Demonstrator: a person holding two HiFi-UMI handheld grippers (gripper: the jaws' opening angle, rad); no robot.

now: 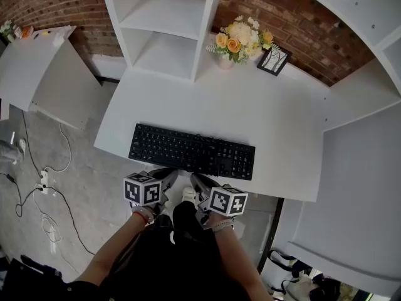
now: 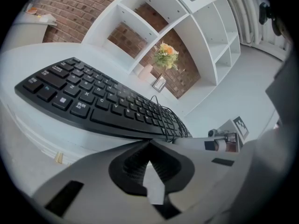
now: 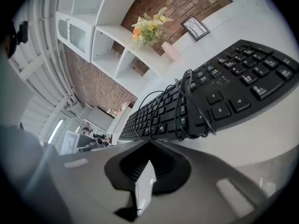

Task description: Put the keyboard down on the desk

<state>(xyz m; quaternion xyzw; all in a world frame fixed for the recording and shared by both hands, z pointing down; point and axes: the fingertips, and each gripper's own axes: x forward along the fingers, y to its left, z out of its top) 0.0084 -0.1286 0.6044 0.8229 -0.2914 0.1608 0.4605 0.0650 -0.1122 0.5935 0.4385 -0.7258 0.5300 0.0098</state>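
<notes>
A black keyboard [image 1: 191,150] lies flat on the white desk [image 1: 250,105], close to its front edge, with its black cable [image 3: 187,106] coiled on top of the keys. In the head view both grippers are held near the person's body, just short of the desk's front edge. My left gripper [image 1: 170,172] points at the keyboard's middle and is shut with nothing in it. My right gripper [image 1: 196,179] sits beside it, also shut and empty. The left gripper view shows the keyboard [image 2: 93,101] ahead of closed jaws [image 2: 150,142]. The right gripper view shows the keyboard [image 3: 219,92] beyond closed jaws [image 3: 149,143].
At the desk's back stand a vase of flowers [image 1: 238,42], a small picture frame [image 1: 274,59] and a white shelf unit [image 1: 166,24]. A white side table [image 1: 37,68] stands at the left. Cables and a power strip [image 1: 42,180] lie on the floor. Another white surface [image 1: 357,187] runs along the right.
</notes>
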